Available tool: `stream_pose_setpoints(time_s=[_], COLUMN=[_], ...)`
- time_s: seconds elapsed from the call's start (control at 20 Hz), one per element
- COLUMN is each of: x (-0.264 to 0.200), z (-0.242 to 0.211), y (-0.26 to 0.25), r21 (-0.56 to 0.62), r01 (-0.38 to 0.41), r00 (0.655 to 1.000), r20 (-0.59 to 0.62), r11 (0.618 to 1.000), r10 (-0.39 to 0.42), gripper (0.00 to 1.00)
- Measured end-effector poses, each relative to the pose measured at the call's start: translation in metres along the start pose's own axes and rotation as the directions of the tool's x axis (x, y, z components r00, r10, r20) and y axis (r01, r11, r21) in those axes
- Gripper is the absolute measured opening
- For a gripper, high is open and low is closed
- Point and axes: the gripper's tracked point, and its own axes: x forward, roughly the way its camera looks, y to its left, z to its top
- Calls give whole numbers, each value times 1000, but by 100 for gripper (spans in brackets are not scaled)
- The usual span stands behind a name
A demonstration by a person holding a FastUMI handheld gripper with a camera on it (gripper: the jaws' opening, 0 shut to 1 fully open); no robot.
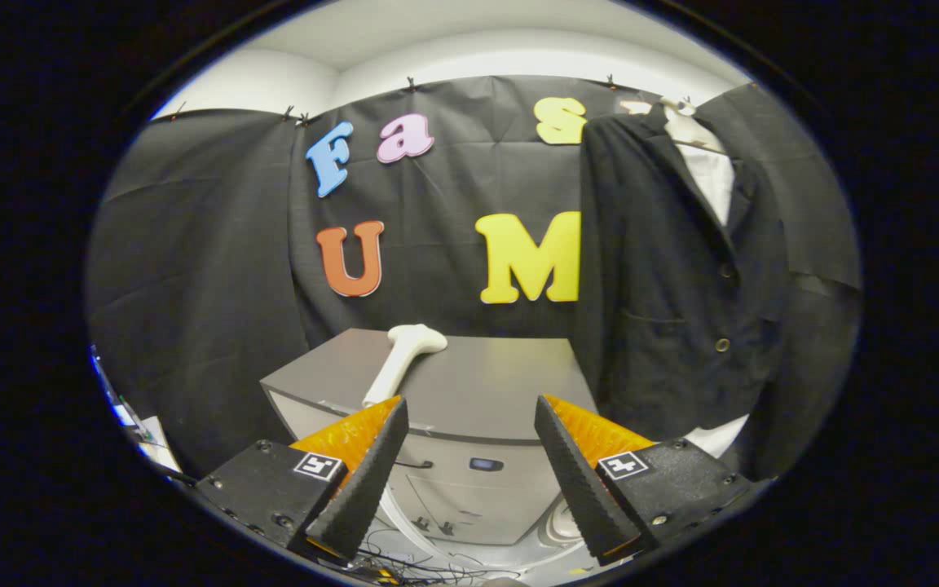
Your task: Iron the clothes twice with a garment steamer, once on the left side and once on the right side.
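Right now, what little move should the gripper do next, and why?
Probably ease forward and a bit left toward the white steamer lying on the grey cabinet. The gripper is open and holds nothing, with the steamer's handle just ahead of the left finger. The dark jacket hangs untouched on its hanger beyond the right finger, so the steamer likely needs picking up first.

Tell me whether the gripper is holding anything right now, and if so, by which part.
Nothing is held. The gripper is open, its fingers spread apart with only air between them. The white garment steamer lies on the grey cabinet just ahead of them.
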Motion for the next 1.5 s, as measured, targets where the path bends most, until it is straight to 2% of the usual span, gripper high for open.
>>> stream_pose_setpoints(time_s=[0.25,0.5,0.65,0.85,1.05,1.15,1.35,1.5], x=[89,154,182,196,198,198,187,159], z=[0,-10,-24,-42,-42,-38,-32,-20], y=[53,82,90,99,95,99,101,96], r21=[-18,-21,-20,-10,37,53,60,46], r01=[-77,-101,-95,-82,-45,-64,-87,-98], r00=[992,978,964,939,938,940,954,967], r20=[-99,-187,-253,-335,-344,-331,-284,-231], r11=[997,995,995,997,998,997,994,994], r10=[75,96,87,74,55,78,101,106], gripper=[97,95,85,68,52,47,38,38])
